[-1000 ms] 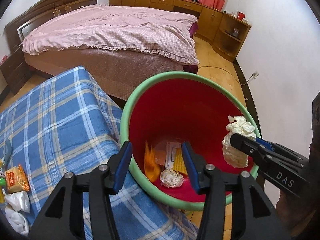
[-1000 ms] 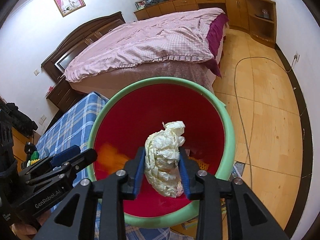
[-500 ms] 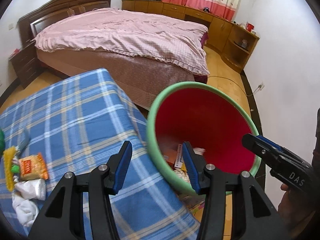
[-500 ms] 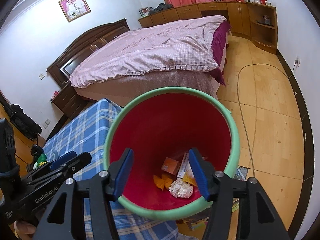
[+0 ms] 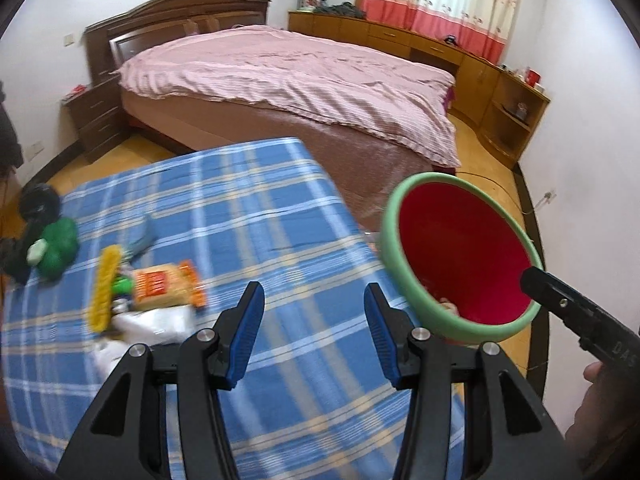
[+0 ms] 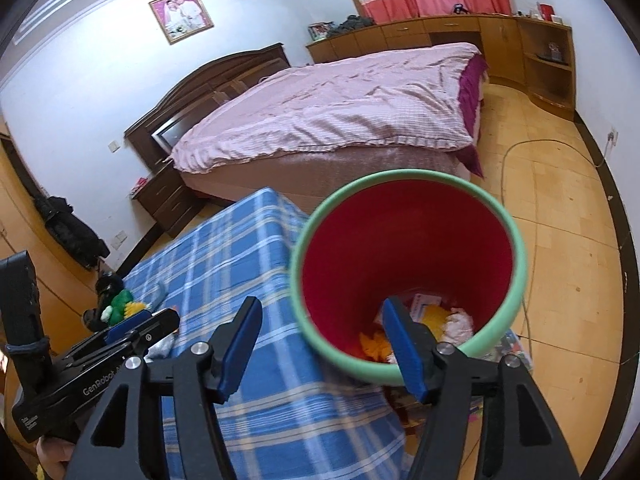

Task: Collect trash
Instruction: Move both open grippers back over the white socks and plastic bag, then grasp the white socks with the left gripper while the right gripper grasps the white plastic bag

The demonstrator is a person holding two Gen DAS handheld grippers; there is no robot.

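Left tool (image 5: 314, 330), pads apart and empty, hangs over the blue plaid-covered desk (image 5: 248, 216); the orange crinkly snack packet (image 5: 164, 284) lies toward its left edge, nearer this tool than the open right tool (image 6: 320, 346) over the red green-rimmed bin (image 6: 404, 248).

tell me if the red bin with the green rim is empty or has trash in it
Has trash: the red bin with the green rim holds yellow scraps and crumpled paper at its bottom.
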